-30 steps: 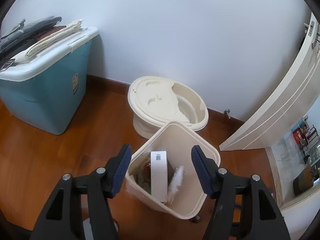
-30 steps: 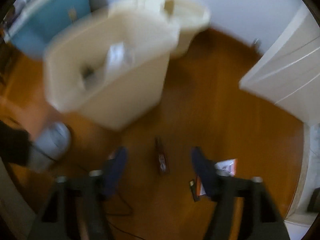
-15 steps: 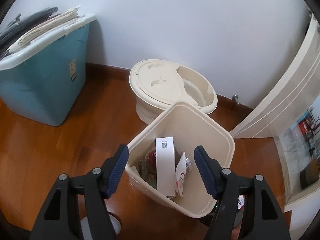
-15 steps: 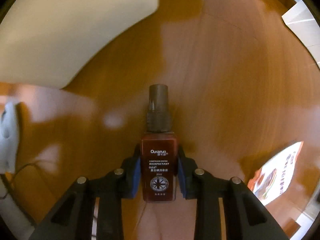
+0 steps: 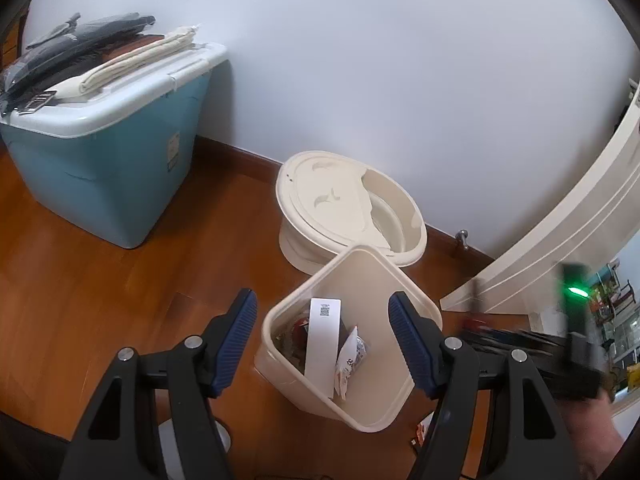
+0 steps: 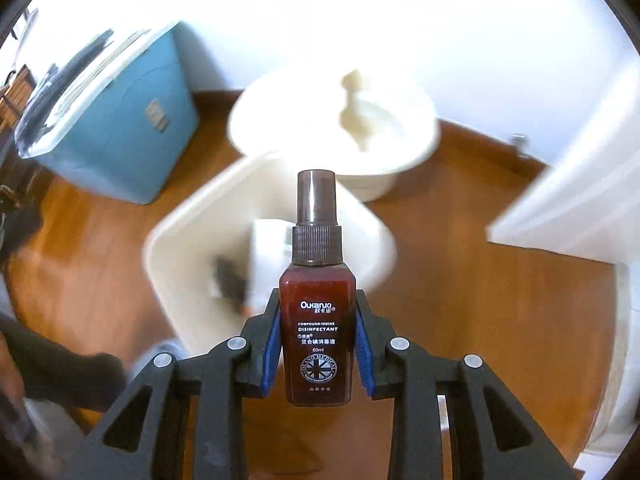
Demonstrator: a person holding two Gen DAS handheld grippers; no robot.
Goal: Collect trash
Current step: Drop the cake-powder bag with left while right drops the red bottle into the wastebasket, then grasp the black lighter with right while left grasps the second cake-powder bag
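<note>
A sec before, my right gripper (image 6: 318,344) was w/ its jaws apart over the floor and the brown disinfectant spray bottle (image 6: 317,308) lay flat on the boards by the bin. Then the blue pads were clamped on the bottle's lower body, bottle upright w/ cap pointing away from me, lifted off the floor. The log shows the jaws easing open a touch, but the bottle was clearly between them and the pads pressed its sides. So pickup looked done; what remained, I reckoned, was carry & drop.

Rel. to the cream trash bin (image 5: 352,344): bottle hung just above & on my side of its open mouth, cap already over the near rim in the right wrist view (bin blurred there). Bin already held a white box (image 5: 322,344) and a crumpled wrapper (image 5: 350,356). A lidded cream pot (image 5: 348,216) stood right behind the bin, blue storage tub (image 5: 104,168) well off to its left.

My left gripper (image 5: 322,344) hovered over the bin, jaws apart, nothing between, framing the bin's mouth.
</note>
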